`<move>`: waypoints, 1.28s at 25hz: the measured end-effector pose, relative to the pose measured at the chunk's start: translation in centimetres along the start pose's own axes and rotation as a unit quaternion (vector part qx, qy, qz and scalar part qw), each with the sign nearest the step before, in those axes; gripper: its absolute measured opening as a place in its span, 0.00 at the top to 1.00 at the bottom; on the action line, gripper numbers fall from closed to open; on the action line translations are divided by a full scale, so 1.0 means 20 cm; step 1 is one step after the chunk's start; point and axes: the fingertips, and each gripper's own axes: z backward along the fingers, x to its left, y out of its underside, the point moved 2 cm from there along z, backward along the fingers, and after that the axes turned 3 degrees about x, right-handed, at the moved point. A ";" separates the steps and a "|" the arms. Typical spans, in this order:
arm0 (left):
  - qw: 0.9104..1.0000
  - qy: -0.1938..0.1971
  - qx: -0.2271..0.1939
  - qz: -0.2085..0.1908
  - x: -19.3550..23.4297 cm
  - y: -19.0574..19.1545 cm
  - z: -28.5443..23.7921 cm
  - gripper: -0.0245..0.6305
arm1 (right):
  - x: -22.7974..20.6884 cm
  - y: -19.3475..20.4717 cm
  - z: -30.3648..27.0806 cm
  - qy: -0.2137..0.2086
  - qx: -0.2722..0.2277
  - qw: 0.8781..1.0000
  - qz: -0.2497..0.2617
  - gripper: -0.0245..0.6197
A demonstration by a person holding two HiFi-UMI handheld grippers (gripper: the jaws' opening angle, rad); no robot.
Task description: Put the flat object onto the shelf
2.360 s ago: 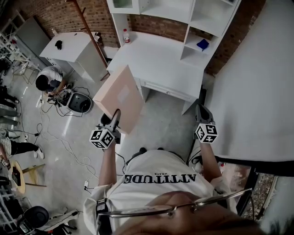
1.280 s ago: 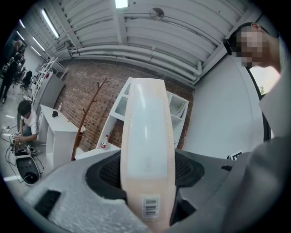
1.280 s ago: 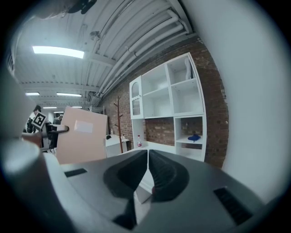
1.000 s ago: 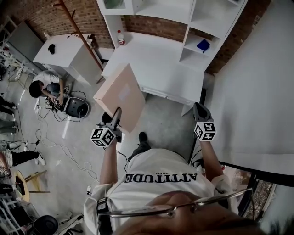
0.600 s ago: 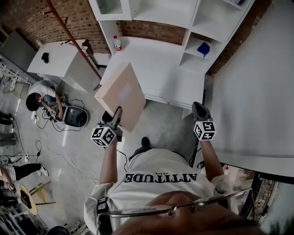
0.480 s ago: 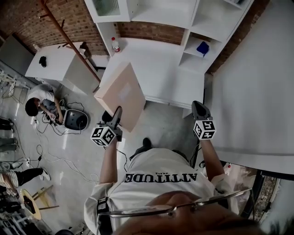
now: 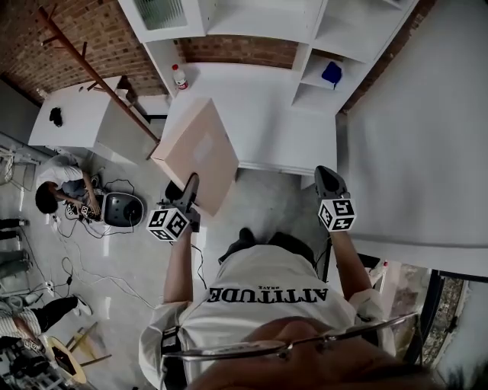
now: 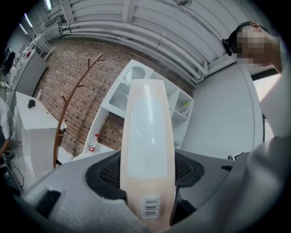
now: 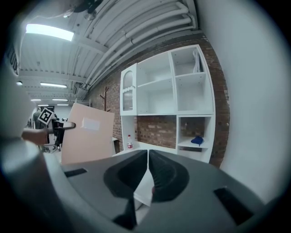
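Left tongs (image 7: 189,190) clamped on the flat box (image 7: 197,152) by its lower edge; box upright in the air, over the floor, left of the desk top (image 7: 267,114). I have stepped closer since a moment ago: shelf unit (image 7: 255,21) now just ahead, placing not yet begun. Bottle (image 7: 179,76) stands at the desk's back left. Blue item (image 7: 331,72) lies in the low right cubby. Right tongs (image 7: 328,181) pinched together, holding nothing

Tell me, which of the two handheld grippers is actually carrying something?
The left gripper: its jaws clamp the tan flat box by one edge. The right gripper has its jaws closed on nothing.
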 end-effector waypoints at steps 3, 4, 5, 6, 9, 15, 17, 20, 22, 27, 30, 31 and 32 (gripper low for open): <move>1.000 0.003 0.000 0.007 0.02 0.00 -0.04 0.52 | -0.03 -0.01 -0.01 0.006 0.002 1.000 0.003 0.92; 1.000 0.004 0.001 0.008 0.01 0.00 -0.06 0.52 | -0.05 -0.02 -0.01 0.008 0.002 1.000 0.003 0.92; 1.000 0.004 0.003 0.008 0.01 0.01 -0.08 0.52 | -0.07 -0.02 -0.01 0.010 0.001 1.000 0.003 0.92; 1.000 0.004 0.004 0.007 0.00 0.01 -0.11 0.52 | -0.10 -0.03 -0.02 0.012 0.001 1.000 0.003 0.92; 1.000 0.006 0.003 0.007 -0.02 0.01 -0.18 0.52 | -0.18 -0.05 -0.07 0.013 -0.003 1.000 0.003 0.92; 1.000 -0.009 -0.007 0.015 -0.05 -0.01 -0.31 0.52 | -0.28 -0.11 -0.22 -0.005 -0.008 1.000 0.003 0.92; 1.000 -0.013 -0.010 0.020 -0.06 -0.03 -0.36 0.52 | -0.31 -0.15 -0.28 -0.016 -0.009 1.000 0.009 0.92; 0.999 -0.016 -0.016 0.032 -0.07 -0.05 -0.43 0.52 | -0.38 -0.18 -0.37 -0.027 -0.009 1.000 0.012 0.92; 0.999 -0.019 -0.020 0.040 -0.08 -0.07 -0.49 0.52 | -0.43 -0.20 -0.44 -0.034 -0.009 0.999 0.011 0.92; 0.997 -0.027 -0.033 0.071 -0.09 -0.07 -0.62 0.52 | -0.54 -0.26 -0.60 -0.053 -0.015 0.998 0.013 0.92; 0.995 -0.030 -0.040 0.091 -0.10 -0.07 -0.71 0.52 | -0.60 -0.29 -0.68 -0.061 -0.018 0.998 0.015 0.92; 0.994 -0.030 -0.043 0.097 -0.10 -0.08 -0.74 0.52 | -0.62 -0.30 -0.71 -0.063 -0.018 0.998 0.016 0.92; 0.993 -0.029 -0.047 0.106 -0.10 -0.08 -0.76 0.52 | -0.64 -0.30 -0.73 -0.066 -0.018 0.998 0.016 0.92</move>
